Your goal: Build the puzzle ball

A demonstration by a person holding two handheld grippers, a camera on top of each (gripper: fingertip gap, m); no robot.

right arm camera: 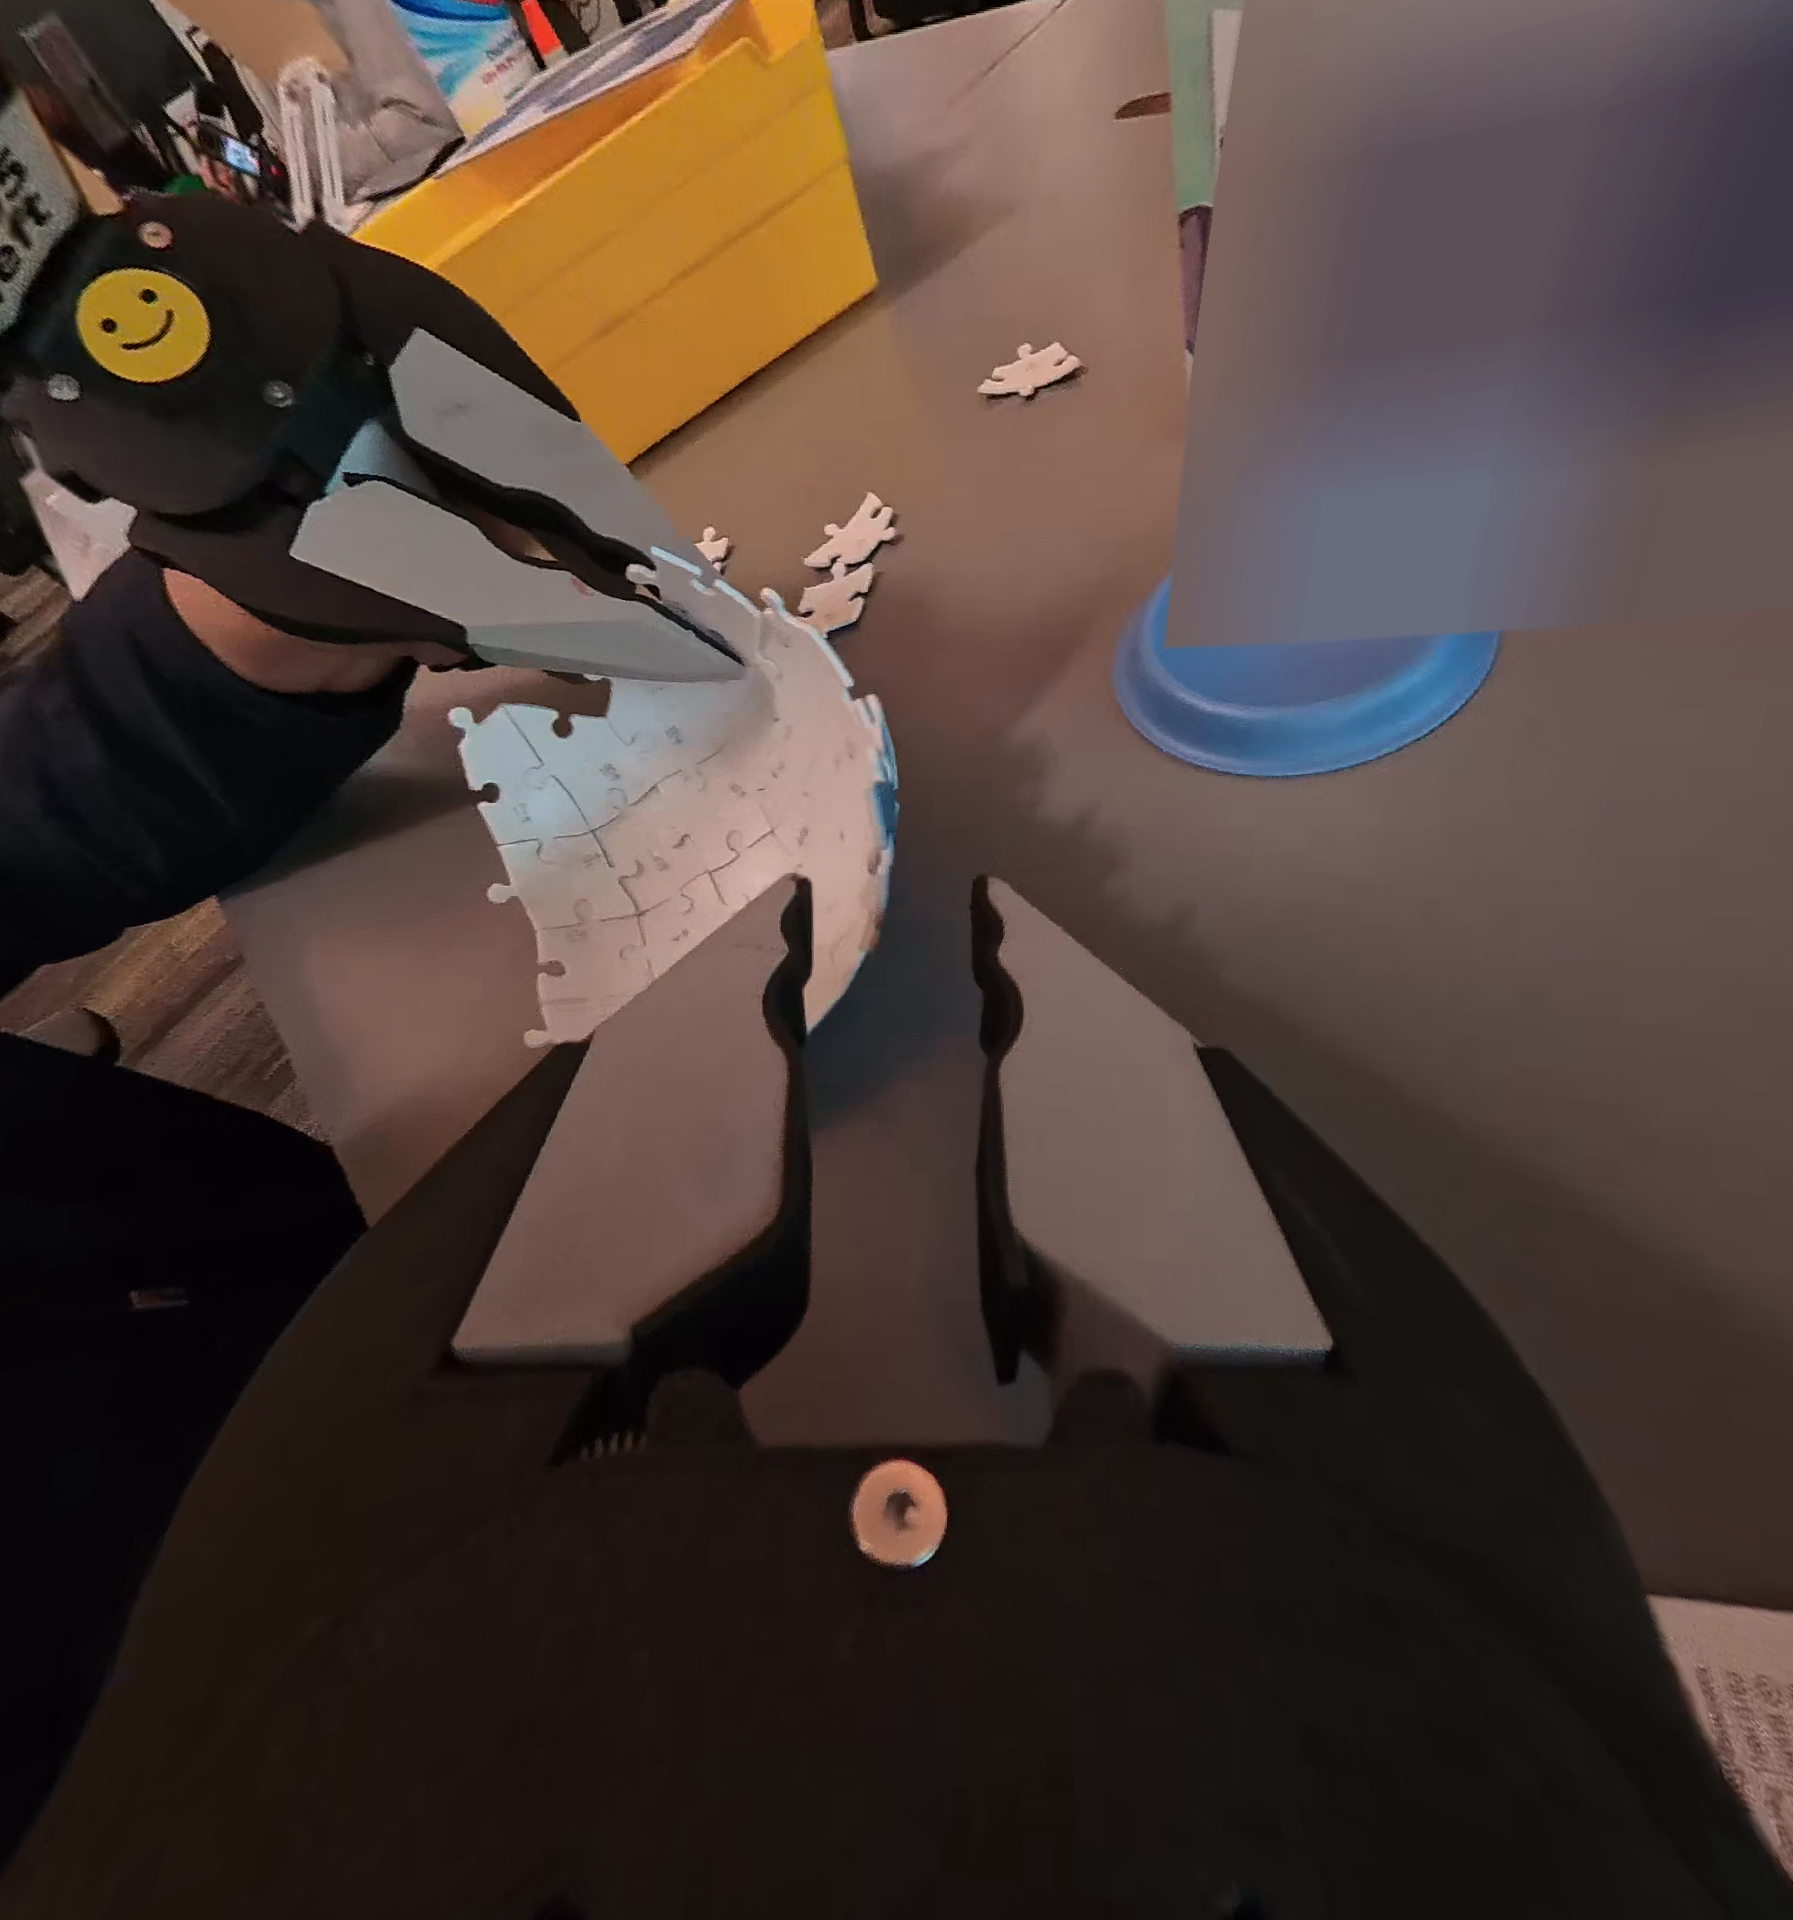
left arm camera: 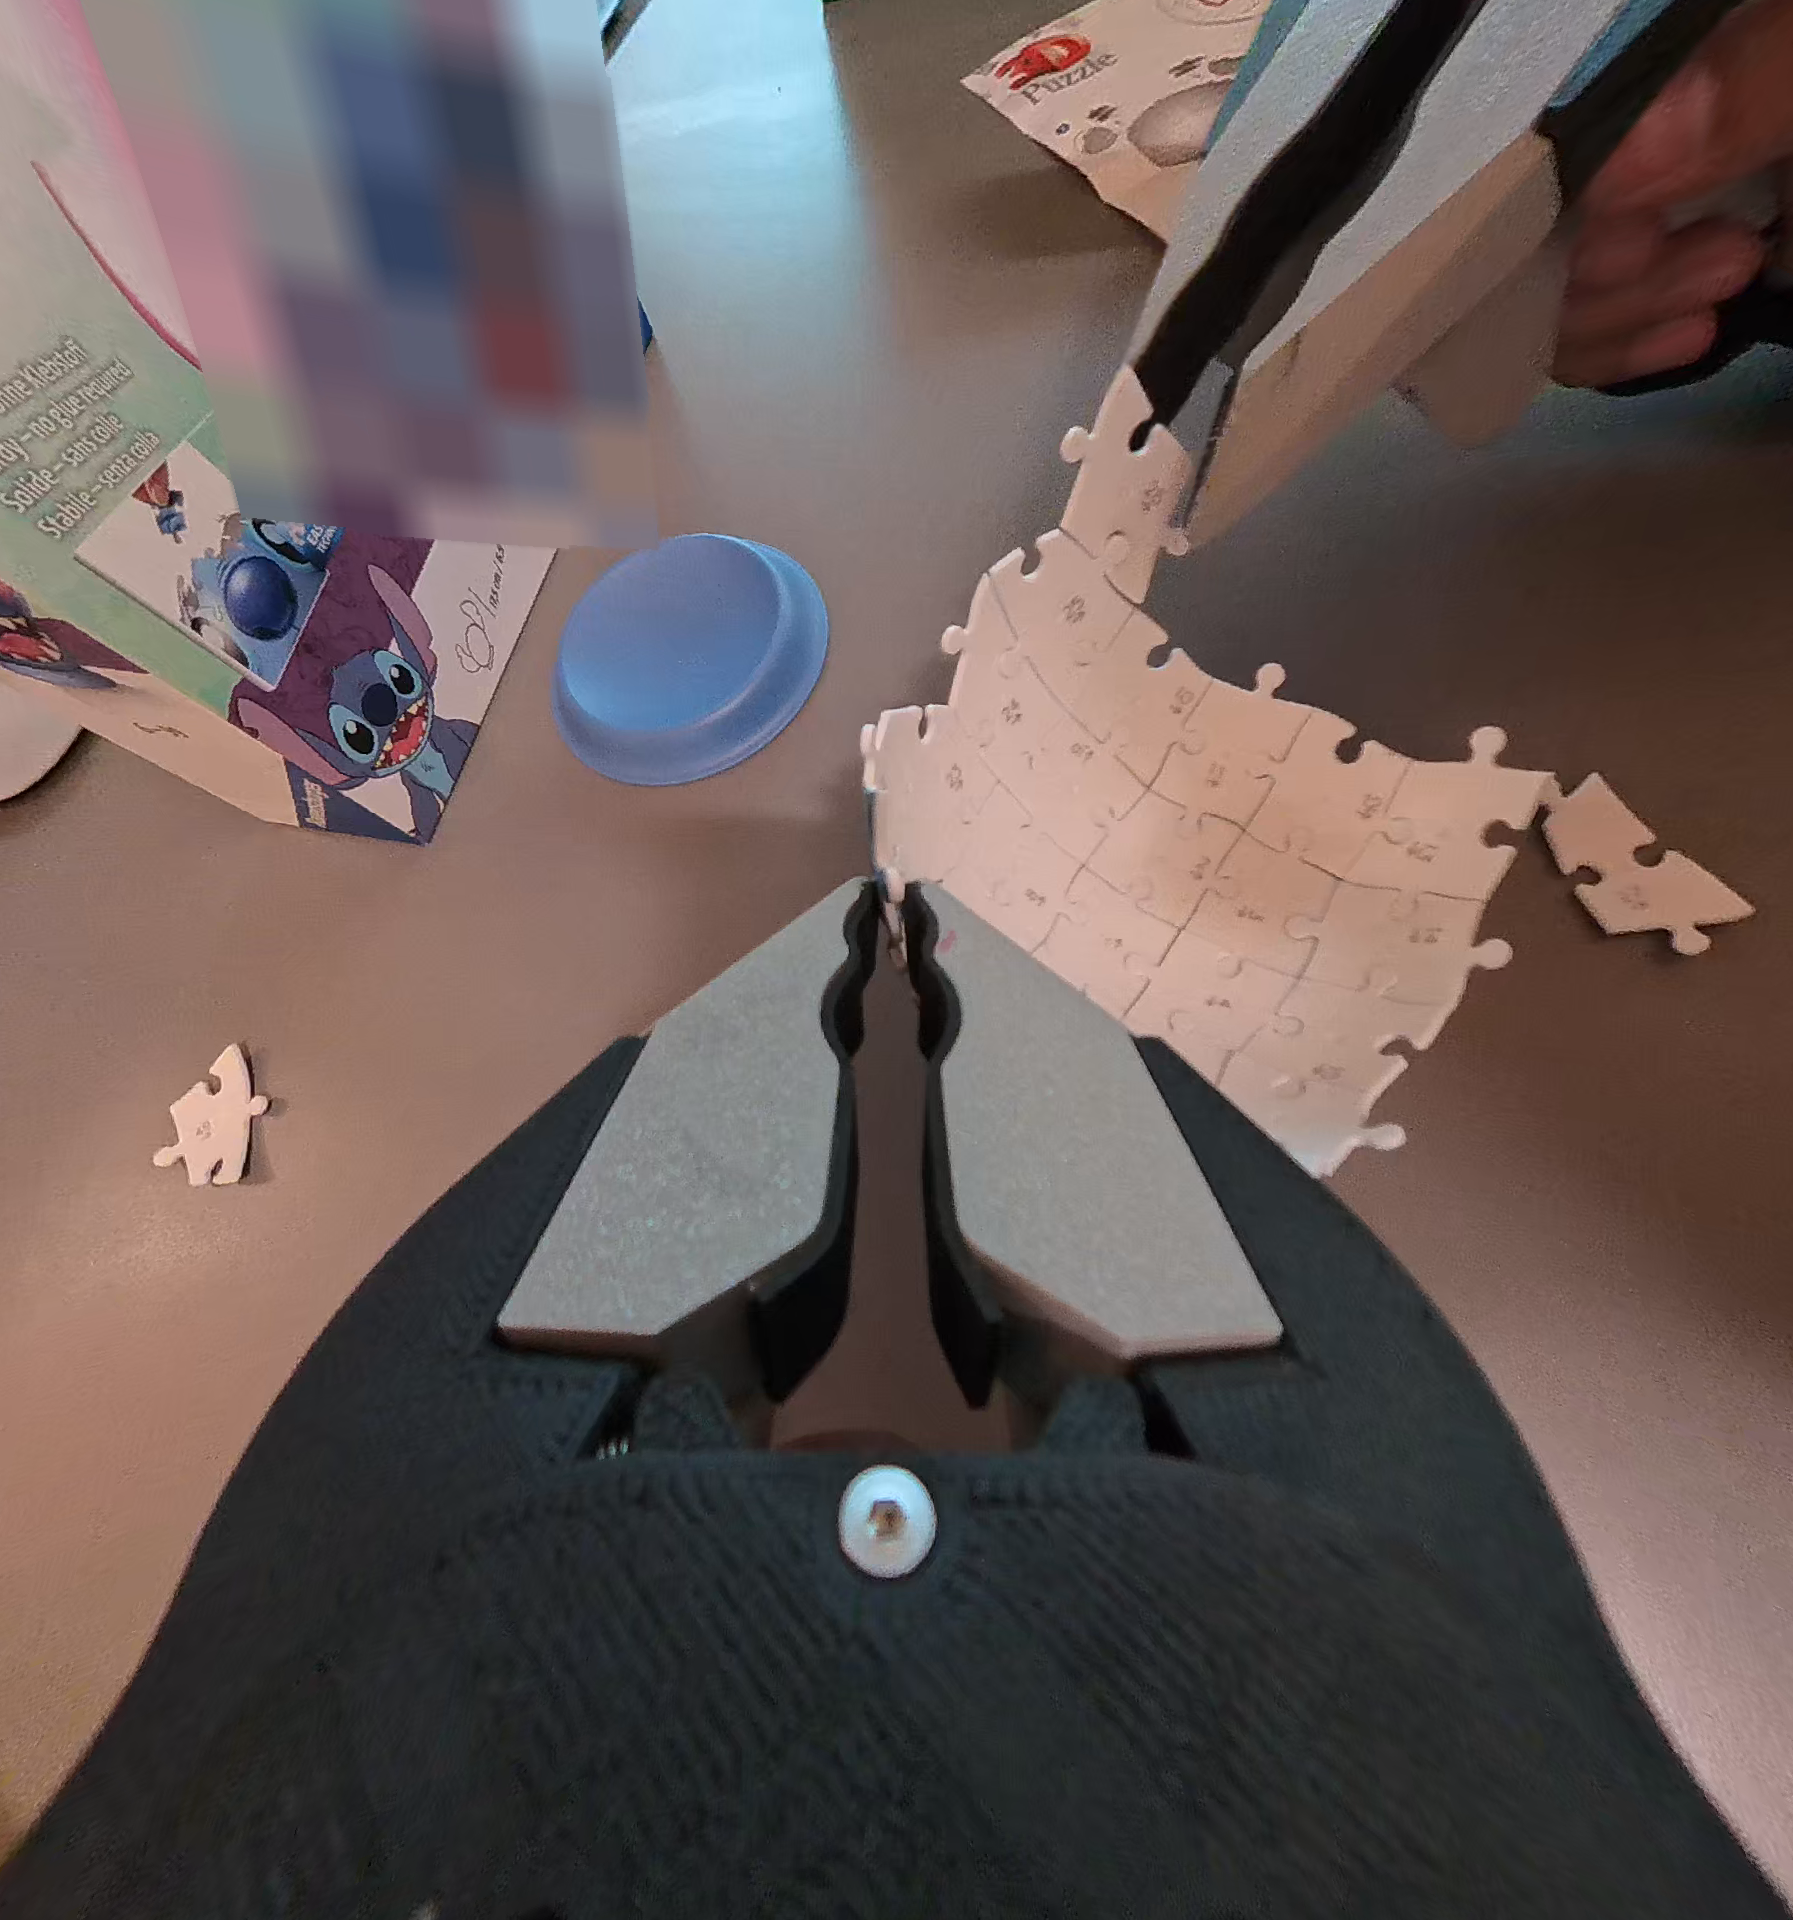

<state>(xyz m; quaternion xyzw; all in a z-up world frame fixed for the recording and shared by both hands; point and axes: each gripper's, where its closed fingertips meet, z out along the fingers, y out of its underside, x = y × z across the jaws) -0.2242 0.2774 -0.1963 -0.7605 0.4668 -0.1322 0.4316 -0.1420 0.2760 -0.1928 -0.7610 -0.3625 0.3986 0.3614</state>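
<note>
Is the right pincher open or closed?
Open. The right gripper has table showing between its fingers, and they hold nothing.

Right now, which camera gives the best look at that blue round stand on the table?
The left wrist view: the blue stand sits whole and unobstructed beside the puzzle box. The right wrist view shows only its lower rim; a blurred patch covers the rest.

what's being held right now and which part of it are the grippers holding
The left gripper is shut on the rim of the curved puzzle shell, at its near-left edge. The right gripper is open, holding nothing.
</note>
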